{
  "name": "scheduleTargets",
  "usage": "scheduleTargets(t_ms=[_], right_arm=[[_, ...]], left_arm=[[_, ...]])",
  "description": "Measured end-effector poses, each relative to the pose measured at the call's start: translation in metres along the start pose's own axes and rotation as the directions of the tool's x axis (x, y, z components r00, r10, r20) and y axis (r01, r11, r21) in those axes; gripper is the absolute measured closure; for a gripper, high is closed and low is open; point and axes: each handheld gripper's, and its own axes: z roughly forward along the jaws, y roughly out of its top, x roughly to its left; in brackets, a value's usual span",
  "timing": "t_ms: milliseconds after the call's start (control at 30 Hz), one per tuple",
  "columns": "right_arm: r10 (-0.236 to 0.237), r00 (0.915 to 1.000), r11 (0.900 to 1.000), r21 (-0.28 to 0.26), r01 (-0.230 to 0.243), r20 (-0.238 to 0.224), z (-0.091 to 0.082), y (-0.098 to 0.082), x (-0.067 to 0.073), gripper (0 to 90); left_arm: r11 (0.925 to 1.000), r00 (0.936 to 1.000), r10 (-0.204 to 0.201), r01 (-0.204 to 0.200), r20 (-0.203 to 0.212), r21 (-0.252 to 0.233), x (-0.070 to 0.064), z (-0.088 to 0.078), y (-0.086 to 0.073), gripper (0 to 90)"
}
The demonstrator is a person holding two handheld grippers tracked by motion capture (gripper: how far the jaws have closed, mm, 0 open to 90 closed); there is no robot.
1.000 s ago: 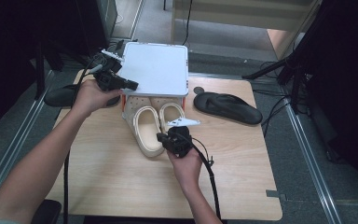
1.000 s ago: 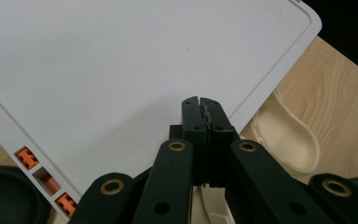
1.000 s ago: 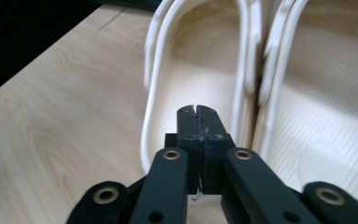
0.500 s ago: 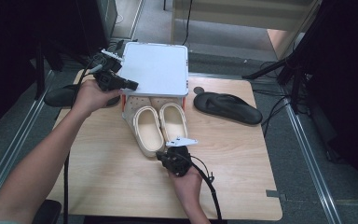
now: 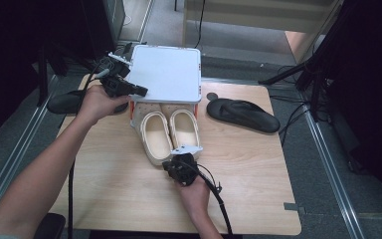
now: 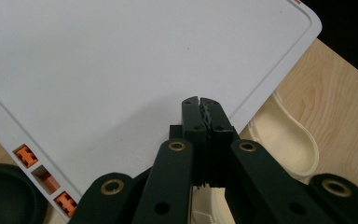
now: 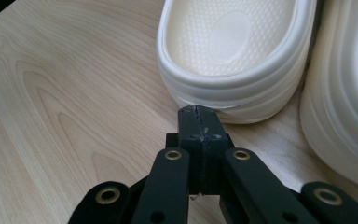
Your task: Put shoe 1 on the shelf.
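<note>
1. Cream clogs [image 5: 171, 134], a pair, lie side by side on the wooden table [image 5: 104, 174] (about its middle), heels toward the person and toes under the raised white lid [image 5: 166, 72].
2. The right gripper [image 5: 171, 164], nearest the person, sits low at the table with its jaws pressed together and nothing between them; in the right gripper view the tips [image 7: 198, 112] stand right at the heel of one clog [image 7: 233, 60], though contact cannot be confirmed.
3. The left gripper [image 5: 142, 92] is farther off at the lid's left edge; in the left gripper view its jaws look closed against the lid [image 6: 121, 70], but whether they pinch the rim cannot be told.
4. A black sandal [image 5: 243, 114] lies right of the lid, another dark sandal [image 5: 67, 102] at the table's left edge.
</note>
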Motion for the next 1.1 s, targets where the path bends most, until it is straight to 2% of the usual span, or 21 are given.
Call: scheduleTargets(t_ms=[200, 333, 767, 933, 1000, 1100], right_arm=[[-0.021, 0.9997, 1.000, -0.002, 0.021, 0.008, 0.005, 0.011, 0.005, 90.0], [0.003, 1.0000, 1.000, -0.011, -0.003, -0.001, 0.008, 0.020, 0.005, 90.0], [-0.001, 0.9990, 1.000, -0.005, 0.001, 0.044, 0.030, 0.051, 0.010, 90.0], [0.029, 0.9979, 1.000, -0.008, -0.029, 0.058, 0.039, 0.060, 0.007, 90.0], [0.060, 0.9971, 0.998, -0.018, -0.059, 0.048, 0.043, 0.063, 0.007, 90.0], [0.060, 0.9950, 0.998, -0.021, -0.058, 0.080, 0.051, 0.070, 0.010, 90.0]], left_arm=[[1.0000, 1.0000, 0.001, -0.001, -0.002, 0.004, -0.001, 0.000, 0.001, 90.0], [0.9999, 1.0000, -0.003, 0.003, -0.003, 0.010, 0.000, 0.000, 0.001, 90.0], [1.0000, 1.0000, 0.002, -0.002, -0.006, 0.009, 0.000, 0.000, 0.001, 90.0], [1.0000, 1.0000, 0.003, -0.003, -0.006, 0.006, -0.001, 0.000, 0.001, 90.0], [1.0000, 1.0000, 0.000, 0.000, -0.006, 0.002, -0.001, 0.000, 0.000, 90.0], [1.0000, 0.9999, 0.002, -0.002, -0.010, 0.004, -0.001, 0.000, 0.000, 90.0]])
